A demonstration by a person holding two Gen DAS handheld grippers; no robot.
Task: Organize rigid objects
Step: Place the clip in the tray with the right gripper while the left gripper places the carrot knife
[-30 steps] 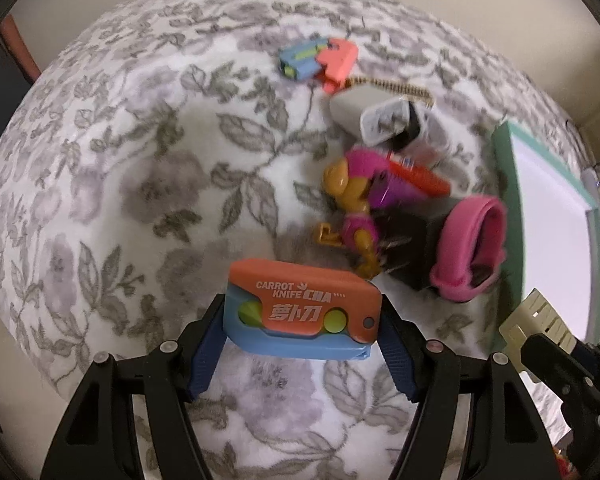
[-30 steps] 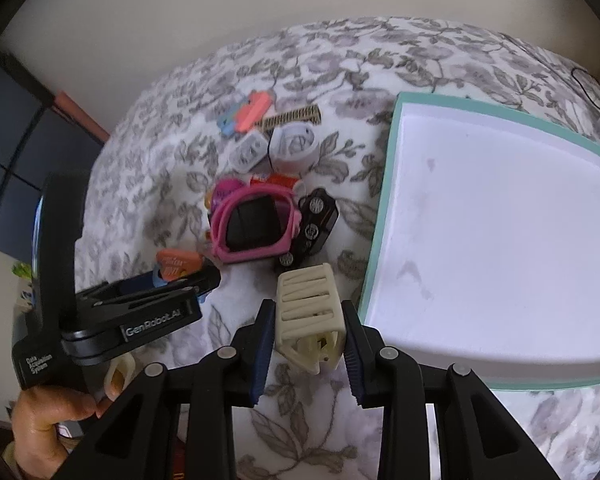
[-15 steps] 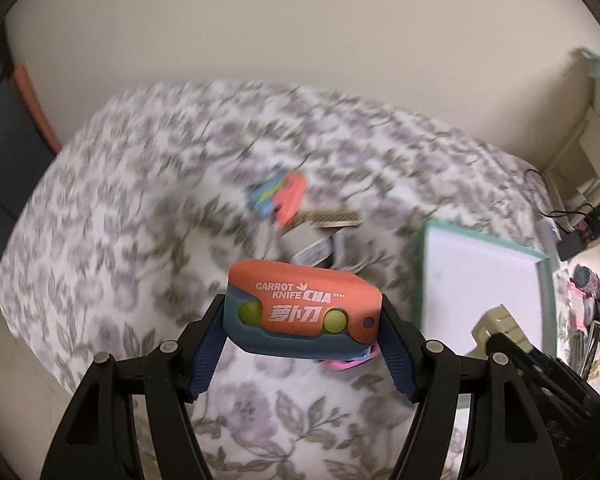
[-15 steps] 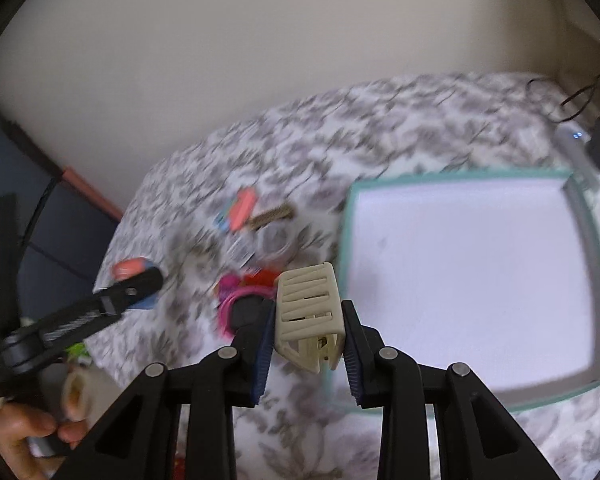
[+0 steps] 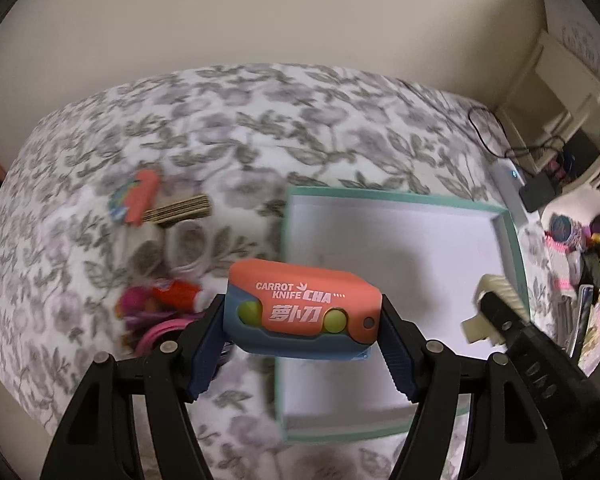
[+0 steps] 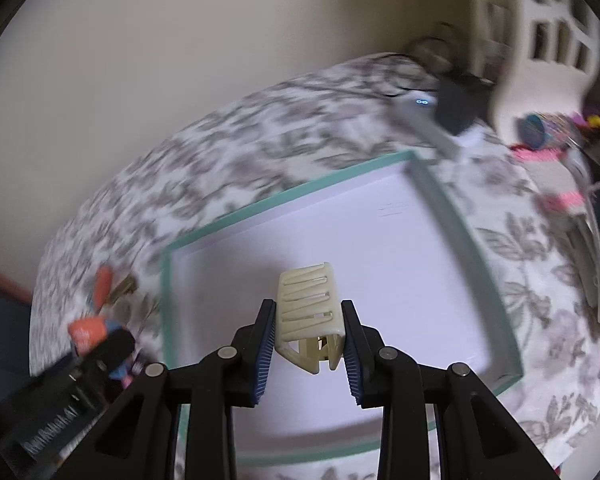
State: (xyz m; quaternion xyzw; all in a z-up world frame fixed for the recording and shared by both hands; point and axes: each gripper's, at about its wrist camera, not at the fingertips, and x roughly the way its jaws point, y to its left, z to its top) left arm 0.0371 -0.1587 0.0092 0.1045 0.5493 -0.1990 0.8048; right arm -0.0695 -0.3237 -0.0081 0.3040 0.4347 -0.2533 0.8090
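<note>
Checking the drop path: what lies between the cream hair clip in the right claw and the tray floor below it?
Nothing: in the right wrist view the hair clip hangs over bare white tray floor.

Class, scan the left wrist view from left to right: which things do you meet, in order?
Orange-and-blue toy → cardboard strip → carrot knife held in the left gripper → teal-rimmed tray → cream hair clip → clutter at the far right.

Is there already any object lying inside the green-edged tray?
No, the tray shows only its bare white floor; the cream clip is held above it.
</note>
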